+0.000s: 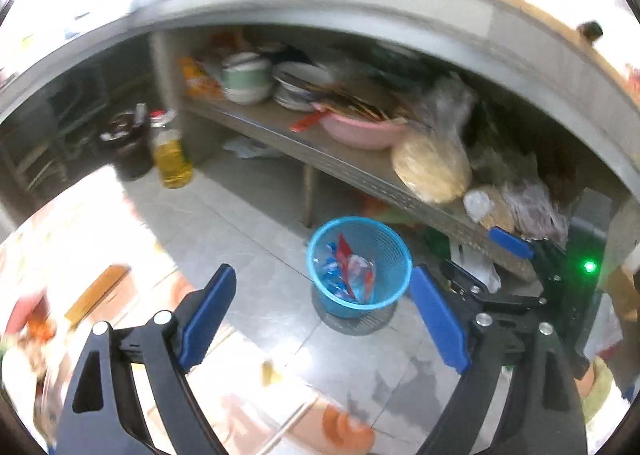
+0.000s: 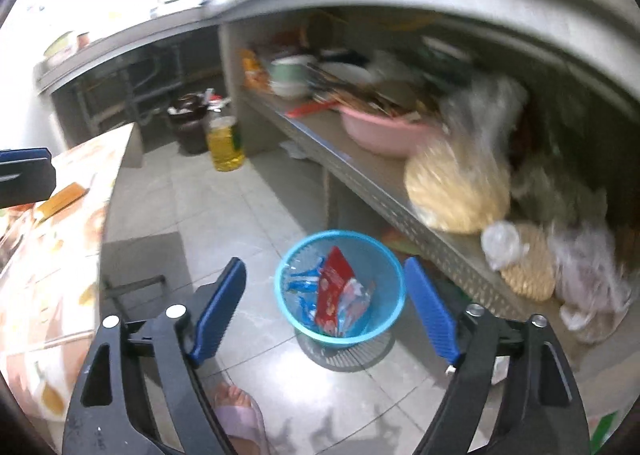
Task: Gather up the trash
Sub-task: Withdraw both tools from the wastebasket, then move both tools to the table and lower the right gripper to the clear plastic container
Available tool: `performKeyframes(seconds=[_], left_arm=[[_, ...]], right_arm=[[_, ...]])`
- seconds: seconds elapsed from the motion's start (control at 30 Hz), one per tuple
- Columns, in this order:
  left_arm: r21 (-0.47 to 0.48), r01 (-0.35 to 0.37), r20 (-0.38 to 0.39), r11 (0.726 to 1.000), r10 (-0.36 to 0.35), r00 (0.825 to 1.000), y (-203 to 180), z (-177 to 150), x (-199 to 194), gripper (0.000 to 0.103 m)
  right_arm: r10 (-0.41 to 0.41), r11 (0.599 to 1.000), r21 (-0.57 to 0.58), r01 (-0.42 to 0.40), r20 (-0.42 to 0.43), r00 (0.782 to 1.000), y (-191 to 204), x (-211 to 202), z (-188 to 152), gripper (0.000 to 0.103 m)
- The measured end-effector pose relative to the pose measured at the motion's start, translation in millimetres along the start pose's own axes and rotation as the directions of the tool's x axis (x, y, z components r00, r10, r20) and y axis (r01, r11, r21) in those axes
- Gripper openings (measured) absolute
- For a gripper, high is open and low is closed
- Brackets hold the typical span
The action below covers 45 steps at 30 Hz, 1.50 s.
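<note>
Trash [image 2: 334, 295]; sandalled foot [image 2: 240, 411] right-wrist only.

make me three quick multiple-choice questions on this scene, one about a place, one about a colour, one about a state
1. Where does the waste basket stand?
A. on the metal shelf
B. on the tiled floor
C. on the patterned table

2. What colour is the basin on the metal shelf?
A. pink
B. green
C. black

3. How do the jaws of the right gripper stand?
A. shut on a wrapper
B. shut on nothing
C. open, with nothing between them

Answers: 1 B, its base rests on the floor beside the shelf. 2 A, the basin is plainly pink. 3 C, the blue pads stand wide apart and empty; wrappers lie in the basket.
</note>
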State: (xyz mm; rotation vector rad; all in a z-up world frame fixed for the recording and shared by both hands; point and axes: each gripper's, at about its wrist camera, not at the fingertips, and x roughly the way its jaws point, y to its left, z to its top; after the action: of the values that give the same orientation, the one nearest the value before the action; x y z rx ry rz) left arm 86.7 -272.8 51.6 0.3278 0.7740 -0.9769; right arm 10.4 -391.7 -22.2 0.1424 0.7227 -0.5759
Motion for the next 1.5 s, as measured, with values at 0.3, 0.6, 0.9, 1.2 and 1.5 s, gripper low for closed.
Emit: performKeyframes(seconds=[0.3, 0.6, 0.9, 1.2, 1.5], left_arm=[[-0.153, -0.170, 0.102, 0.973, 0.187, 0.977, 46, -58, -92, 0.092], [-0.327, -0.358, 0.126, 0.874, 0.416, 0.900, 100, -118, -168, 0.097], [-0.490, -0.431, 0.082, 0.757, 0.533, 0.842, 148, -164, -221, 0.097], [-0.568, -0.448, 0.036, 0.691, 0.564, 0.825, 182, -188, -239, 0.097], [-0.621, -0.443, -0.019, 0.647, 0.553, 0.833, 218, -211, -230, 0.097]], right_arm=[[0.084, 0.988, -0.139, -0.074, 0.068, 0.994, 67, -50, 12, 0.094], [0.180, 0.951, -0.268, -0.152, 0.083, 0.980, 144, -78, 15, 0.095], [0.258, 0.913, -0.352, -0.208, 0.102, 0.961, 219, -99, 9, 0.095], [0.300, 0.877, -0.405, -0.257, 0.045, 0.953, 278, -99, 7, 0.095], [0.322, 0.852, -0.431, -0.298, -0.019, 0.947, 316, -78, 3, 0.095]])
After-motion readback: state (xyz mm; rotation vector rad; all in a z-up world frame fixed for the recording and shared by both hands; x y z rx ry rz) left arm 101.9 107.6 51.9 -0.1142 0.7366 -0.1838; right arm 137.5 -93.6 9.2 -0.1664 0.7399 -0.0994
